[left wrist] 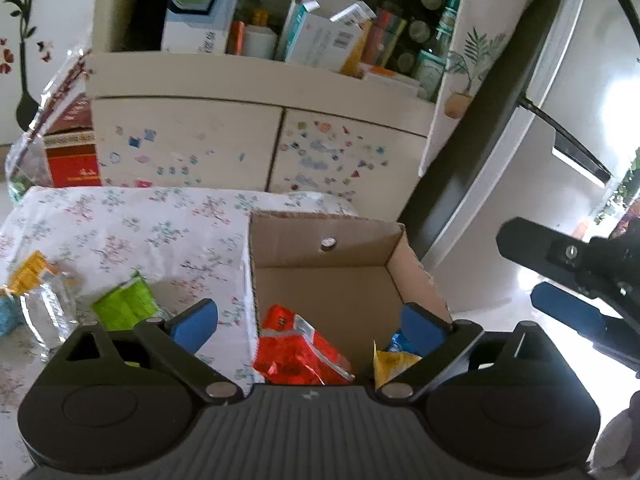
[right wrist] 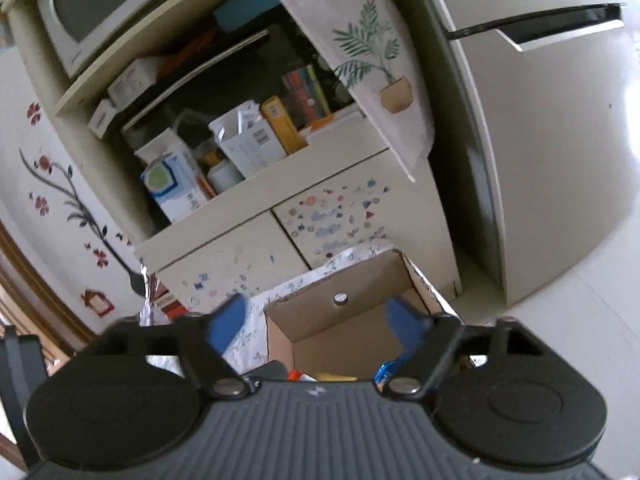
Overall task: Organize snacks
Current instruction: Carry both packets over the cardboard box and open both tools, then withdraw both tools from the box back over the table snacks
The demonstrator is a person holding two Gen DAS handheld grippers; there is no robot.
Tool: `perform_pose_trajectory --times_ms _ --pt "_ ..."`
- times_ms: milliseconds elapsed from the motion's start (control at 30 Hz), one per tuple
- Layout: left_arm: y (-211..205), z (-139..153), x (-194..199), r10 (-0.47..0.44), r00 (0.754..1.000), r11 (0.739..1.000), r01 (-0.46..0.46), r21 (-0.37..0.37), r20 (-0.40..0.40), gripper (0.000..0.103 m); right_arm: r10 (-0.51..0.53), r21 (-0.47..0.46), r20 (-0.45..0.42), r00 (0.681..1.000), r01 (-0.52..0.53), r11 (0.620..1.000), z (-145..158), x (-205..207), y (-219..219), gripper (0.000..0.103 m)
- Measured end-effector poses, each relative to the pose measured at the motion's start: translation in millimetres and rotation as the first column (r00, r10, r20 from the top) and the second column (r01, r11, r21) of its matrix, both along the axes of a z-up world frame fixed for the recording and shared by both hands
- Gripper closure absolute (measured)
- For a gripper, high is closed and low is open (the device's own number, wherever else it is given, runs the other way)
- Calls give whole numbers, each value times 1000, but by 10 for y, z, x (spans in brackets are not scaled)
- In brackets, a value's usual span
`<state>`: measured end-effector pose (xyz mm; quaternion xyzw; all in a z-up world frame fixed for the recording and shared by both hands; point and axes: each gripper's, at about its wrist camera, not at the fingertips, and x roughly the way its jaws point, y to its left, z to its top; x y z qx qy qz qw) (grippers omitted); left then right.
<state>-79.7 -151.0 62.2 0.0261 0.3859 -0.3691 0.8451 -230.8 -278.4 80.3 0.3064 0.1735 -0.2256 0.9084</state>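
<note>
An open cardboard box (left wrist: 328,268) stands on the floral-cloth table (left wrist: 132,224). Inside lie a red snack packet (left wrist: 298,350), a yellow packet (left wrist: 394,362) and a blue packet (left wrist: 396,340). My left gripper (left wrist: 310,320) is open and empty, hovering over the box's near edge. On the cloth to the left lie a green packet (left wrist: 126,304), a clear plastic packet (left wrist: 46,312) and a yellow-orange packet (left wrist: 30,272). My right gripper (right wrist: 318,324) is open and empty, above the box (right wrist: 340,320); it also shows in the left wrist view (left wrist: 560,276) at the right.
A cream cabinet (left wrist: 264,136) with stickered doors stands behind the table, its open shelf full of boxes and bottles. A red box (left wrist: 72,152) and crinkled plastic bag sit at the left. A white fridge (right wrist: 540,120) stands to the right.
</note>
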Motion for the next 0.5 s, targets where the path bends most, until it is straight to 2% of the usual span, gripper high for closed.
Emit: perform_pose_trajectory --times_ms 333,500 --pt "455 411 272 88 996 996 -87 -12 29 0 43 12 13 999 -43 999 15 79 60 22" --pt "699 481 445 144 989 990 -144 0 43 0 107 -6 7 994 -107 994 8 183 182 22"
